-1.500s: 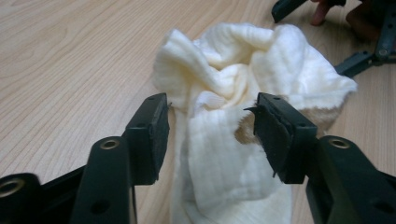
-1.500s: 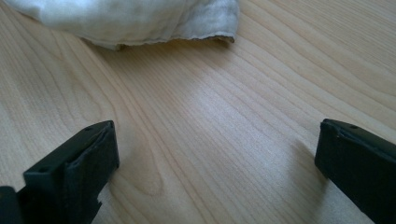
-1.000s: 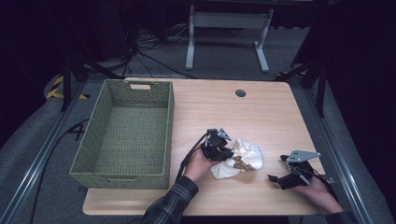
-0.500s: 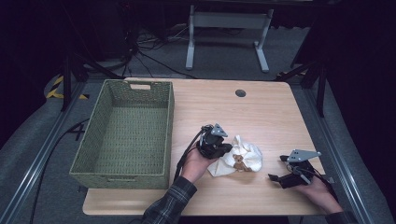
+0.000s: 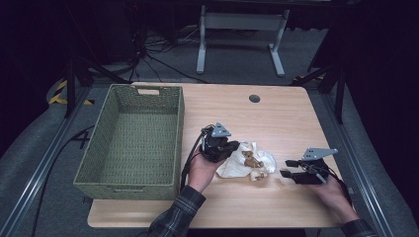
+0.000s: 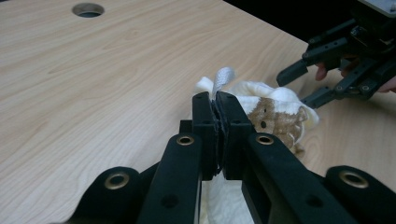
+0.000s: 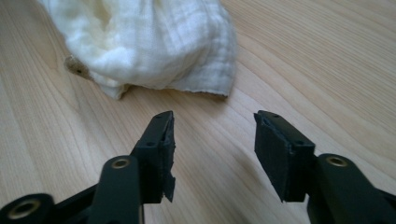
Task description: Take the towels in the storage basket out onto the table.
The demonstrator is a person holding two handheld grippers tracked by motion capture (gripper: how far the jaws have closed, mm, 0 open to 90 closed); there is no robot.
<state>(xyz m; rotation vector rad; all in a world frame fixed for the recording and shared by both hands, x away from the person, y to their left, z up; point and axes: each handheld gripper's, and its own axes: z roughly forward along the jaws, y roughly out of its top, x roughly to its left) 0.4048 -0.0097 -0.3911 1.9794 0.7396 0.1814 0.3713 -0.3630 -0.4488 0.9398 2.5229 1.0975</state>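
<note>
The cream cloth (image 5: 247, 161) lies crumpled on the worktop (image 5: 276, 118) between both hands, the left gripper (image 6: 216, 112) clenched on what looks like its near edge, while the right gripper (image 7: 212, 135) waits spread just beside its far edge.

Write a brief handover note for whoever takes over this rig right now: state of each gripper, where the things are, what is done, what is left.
Left gripper: shut on the cream cloth, pinching a fold at its left side.
Right gripper: open, holding nothing, low over the table just right of the cloth.
Cloth lies crumpled on the table, right of the green woven basket, which holds nothing.
Done: cloth gripped by one side.
Left: probably a second grip with the right gripper, then fold or move it.
</note>
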